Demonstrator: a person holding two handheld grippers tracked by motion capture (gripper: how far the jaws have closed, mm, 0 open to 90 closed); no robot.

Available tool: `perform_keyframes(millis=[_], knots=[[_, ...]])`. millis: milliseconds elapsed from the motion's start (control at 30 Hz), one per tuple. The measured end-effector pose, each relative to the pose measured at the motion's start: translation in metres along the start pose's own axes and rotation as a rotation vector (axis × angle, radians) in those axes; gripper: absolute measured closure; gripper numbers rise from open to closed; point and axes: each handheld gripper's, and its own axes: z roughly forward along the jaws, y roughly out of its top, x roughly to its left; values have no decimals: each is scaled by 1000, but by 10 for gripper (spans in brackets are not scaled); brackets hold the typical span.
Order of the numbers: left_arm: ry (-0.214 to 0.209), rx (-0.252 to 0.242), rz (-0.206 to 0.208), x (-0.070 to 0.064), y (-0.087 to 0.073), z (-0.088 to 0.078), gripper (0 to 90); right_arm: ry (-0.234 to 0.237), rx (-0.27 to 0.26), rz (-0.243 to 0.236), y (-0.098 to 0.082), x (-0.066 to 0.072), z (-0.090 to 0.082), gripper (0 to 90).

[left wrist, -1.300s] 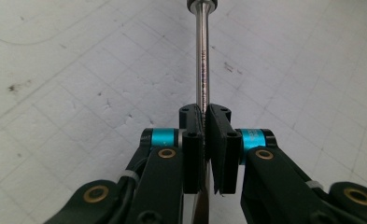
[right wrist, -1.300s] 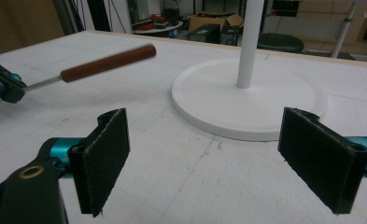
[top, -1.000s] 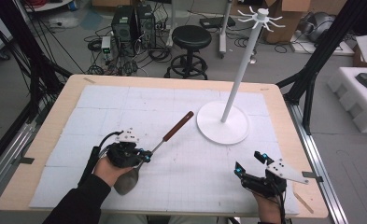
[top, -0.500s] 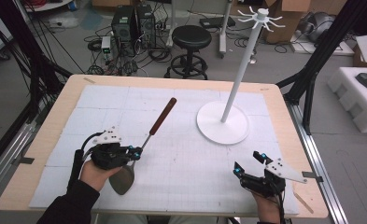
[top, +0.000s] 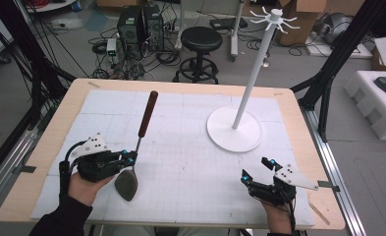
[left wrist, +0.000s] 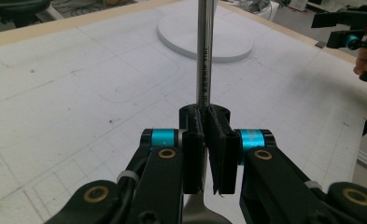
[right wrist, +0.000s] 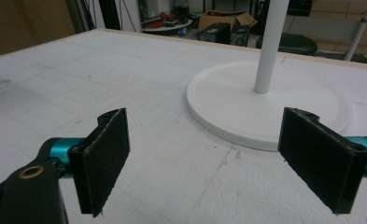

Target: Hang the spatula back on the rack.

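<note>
The tabletop [top: 298, 123] is a pale wooden board with rounded corners, covered by a white mat ruled in a faint grid and lightly scuffed. On its far right part stands a white rack [top: 234, 129]: a flat round disc base, a slim smooth pole that leans slightly, and short radiating hooks at the top. Left of centre lies a long spoon-like utensil [top: 140, 129] with a cylindrical reddish-brown handle pointing away, a thin shiny metal shaft and a dull grey rounded bowl at the near end, close to the person's left hand. The left tool [top: 128, 158] is clamped on that metal shaft just above the bowl, its flat black pads [left wrist: 221, 156] pressed together around it. The right tool [top: 257, 169] sits near the front right edge, well apart from the rack base, its two flat, rough-faced black pads [right wrist: 102, 156] spread wide with nothing between them.
</note>
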Motion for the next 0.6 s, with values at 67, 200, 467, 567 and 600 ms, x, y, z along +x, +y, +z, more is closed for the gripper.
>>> perform_keyframes(millis=[67,200,467,567,600], knots=[[-4,-9,7,-2,2,-3,840,9,-4,-5,3,2,1,155],[1,-27,32,-8,5,-6,840,26,-21,2,10,5,2,155],[-32,-55,56,-25,8,1,840,156,-74,34,33,20,17,154],[-46,-65,61,-30,9,6,840,218,-104,33,48,30,25,155],[-50,-71,65,-32,10,7,840,239,-110,35,54,35,27,154]])
